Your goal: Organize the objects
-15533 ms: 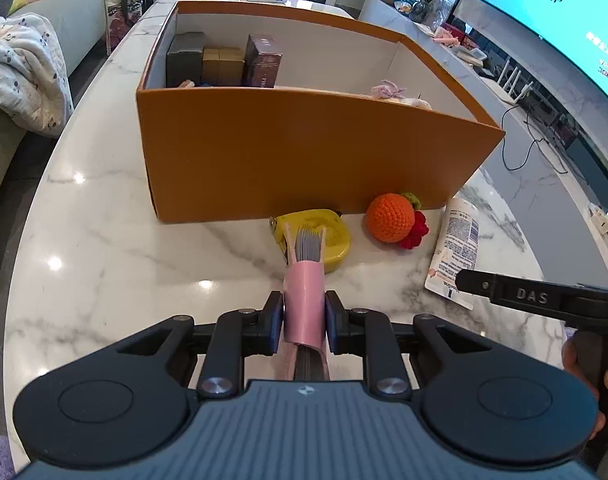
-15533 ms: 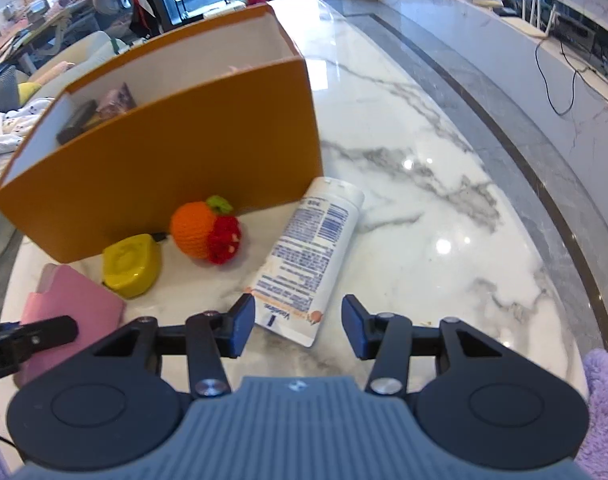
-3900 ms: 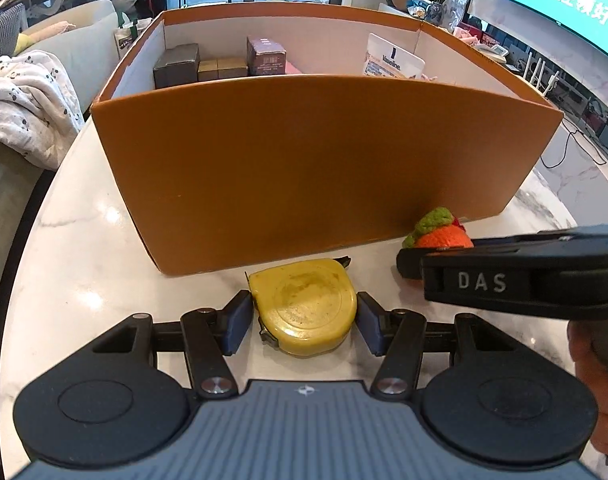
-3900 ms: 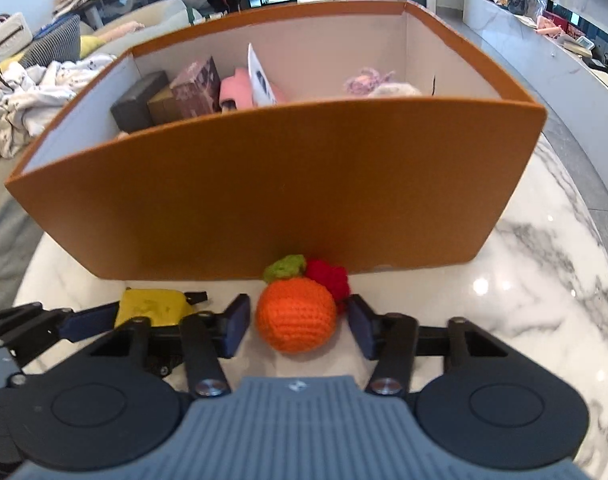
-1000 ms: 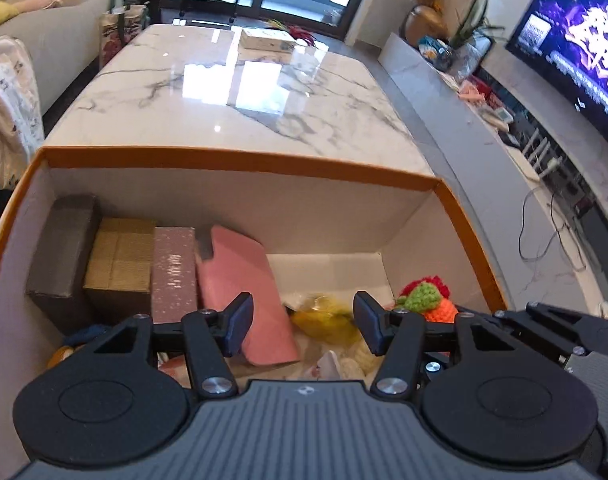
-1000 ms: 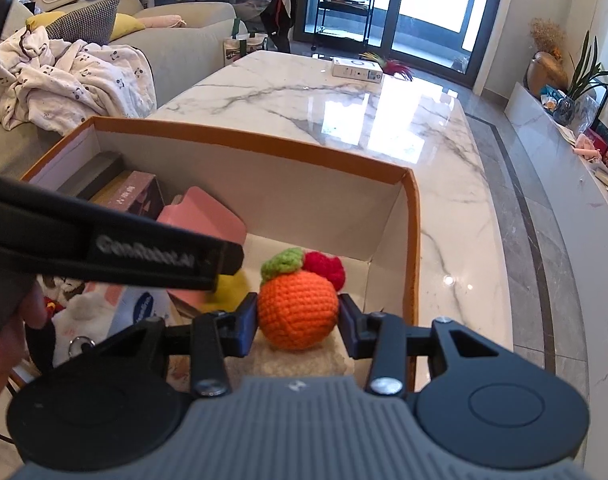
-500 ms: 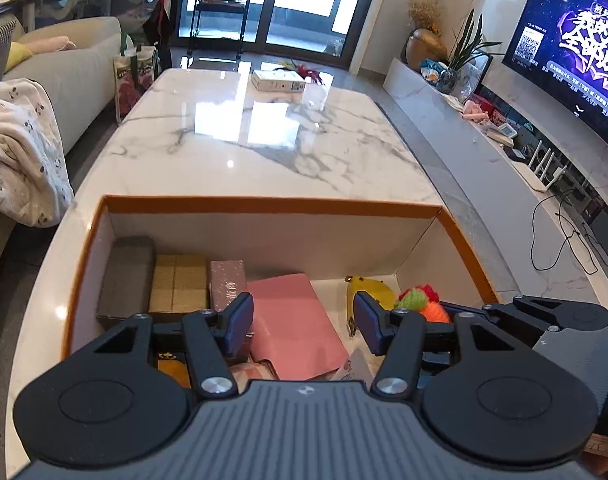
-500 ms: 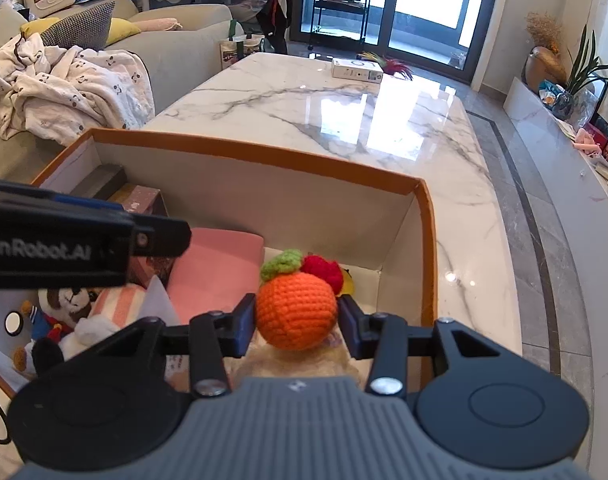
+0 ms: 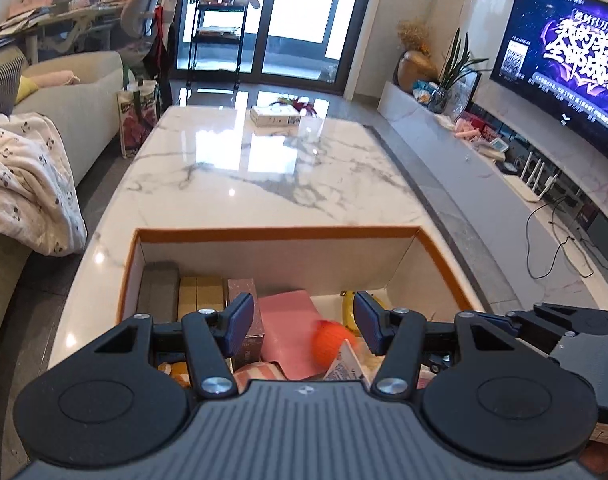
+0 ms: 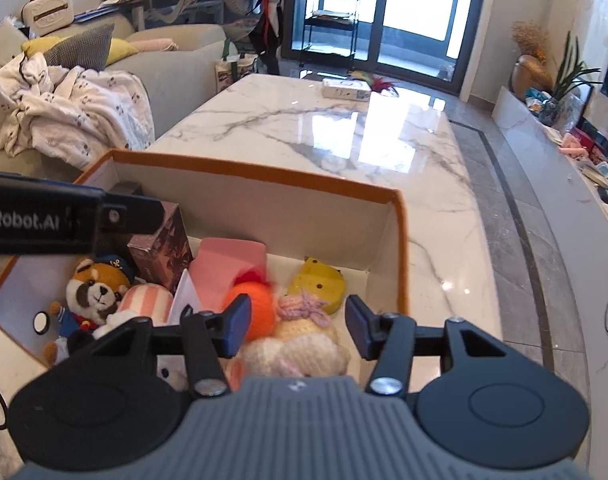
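marble table [image 9: 288, 184], orange box [image 10: 399, 264] holding crochet orange [image 10: 254, 304], yellow tape measure [image 10: 317, 284], left gripper [image 9: 300, 324] and right gripper [image 10: 294, 328] both spread, empty

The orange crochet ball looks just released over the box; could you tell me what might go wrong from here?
1. The ball is blurred, seemingly mid-drop; it may roll off the knitted doll and wedge against the pink pouch.
2. The open right gripper hangs low over the box and could catch its rim or the doll when withdrawn.
3. The left gripper is close alongside; they could collide.
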`<state>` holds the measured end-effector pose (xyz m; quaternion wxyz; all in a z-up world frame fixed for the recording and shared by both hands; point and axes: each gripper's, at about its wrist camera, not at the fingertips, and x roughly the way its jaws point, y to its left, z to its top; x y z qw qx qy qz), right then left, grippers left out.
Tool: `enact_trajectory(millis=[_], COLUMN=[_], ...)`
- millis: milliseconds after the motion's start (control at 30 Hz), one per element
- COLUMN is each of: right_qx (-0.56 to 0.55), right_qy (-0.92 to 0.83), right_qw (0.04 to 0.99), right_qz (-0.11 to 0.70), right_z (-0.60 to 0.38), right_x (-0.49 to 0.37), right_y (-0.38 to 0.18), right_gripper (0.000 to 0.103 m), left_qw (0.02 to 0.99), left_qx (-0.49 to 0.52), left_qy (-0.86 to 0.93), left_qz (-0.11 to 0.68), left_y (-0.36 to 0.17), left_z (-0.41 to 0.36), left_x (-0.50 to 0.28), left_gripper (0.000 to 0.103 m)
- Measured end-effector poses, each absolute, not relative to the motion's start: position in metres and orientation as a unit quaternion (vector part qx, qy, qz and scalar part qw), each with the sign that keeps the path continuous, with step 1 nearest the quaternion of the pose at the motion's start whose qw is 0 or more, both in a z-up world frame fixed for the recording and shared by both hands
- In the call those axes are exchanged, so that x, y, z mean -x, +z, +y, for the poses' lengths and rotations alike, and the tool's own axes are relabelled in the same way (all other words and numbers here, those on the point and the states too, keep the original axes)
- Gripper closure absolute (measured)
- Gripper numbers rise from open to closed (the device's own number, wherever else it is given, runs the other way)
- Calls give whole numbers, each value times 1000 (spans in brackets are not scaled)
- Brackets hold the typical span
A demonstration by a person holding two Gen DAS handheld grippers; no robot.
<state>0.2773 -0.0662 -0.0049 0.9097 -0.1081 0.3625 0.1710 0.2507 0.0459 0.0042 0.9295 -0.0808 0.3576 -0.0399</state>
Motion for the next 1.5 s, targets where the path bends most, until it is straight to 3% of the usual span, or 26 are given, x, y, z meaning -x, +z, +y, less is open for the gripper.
enact_trajectory(millis=[467,733,900,1500], right_qx=[14,3,1,-10], right_qy=[169,167,167,131], right_qw=[947,963,962,950], right_qz=[273,212,214,283], right_z=[-85,-85,-90,-99], right_x=[-179,-103,-71,-15], right_y=[86,115,109,28], right_gripper=[47,28,25,24], left_qw=[958,971,974,949], left_qx=[31,-2,-6,10], left_qy=[-34,-12,11,15], left_qz=[282,237,228,313], left_y=[63,82,81,-5], left_z=[44,36,30,34], left_x=[-164,-111,-88,-28], left_gripper=[37,29,21,20])
